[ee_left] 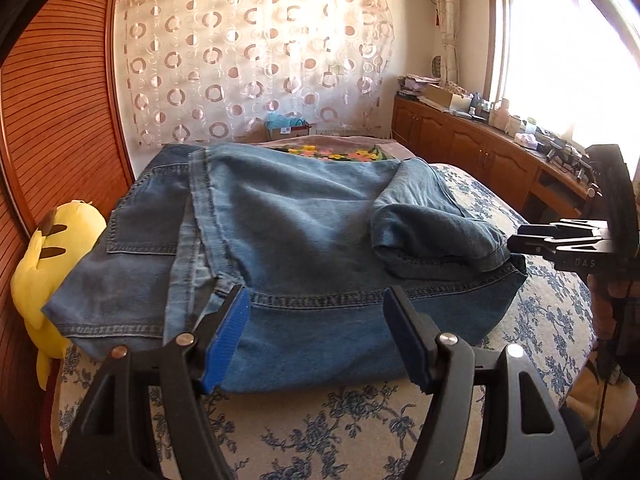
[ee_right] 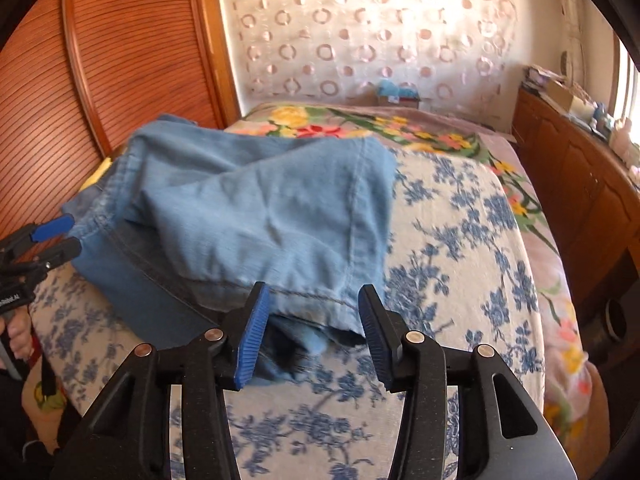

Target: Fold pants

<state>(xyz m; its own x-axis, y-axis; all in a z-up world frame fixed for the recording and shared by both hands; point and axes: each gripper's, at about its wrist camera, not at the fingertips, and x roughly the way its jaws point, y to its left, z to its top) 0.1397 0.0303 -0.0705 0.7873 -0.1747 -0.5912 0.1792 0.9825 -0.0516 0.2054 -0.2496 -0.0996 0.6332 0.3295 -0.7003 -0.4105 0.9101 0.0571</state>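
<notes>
Blue denim pants (ee_left: 288, 240) lie folded in a loose pile on the bed, with a back pocket at the left and a bunched leg end at the right. They also show in the right wrist view (ee_right: 260, 208). My left gripper (ee_left: 316, 312) is open at the pile's near edge, holding nothing. My right gripper (ee_right: 312, 312) is open, its fingers either side of the bunched hem corner. In the left wrist view the right gripper (ee_left: 516, 240) sits at the pile's right end. The left gripper (ee_right: 64, 236) shows at the far left of the right wrist view.
The bed has a blue floral cover (ee_left: 340, 420) and a colourful flower blanket (ee_right: 400, 128) beyond. A yellow plush toy (ee_left: 52, 264) lies at the bed's left by the wooden slatted wall (ee_left: 60, 100). A wooden cabinet (ee_left: 480, 148) with clutter runs along the right under the window.
</notes>
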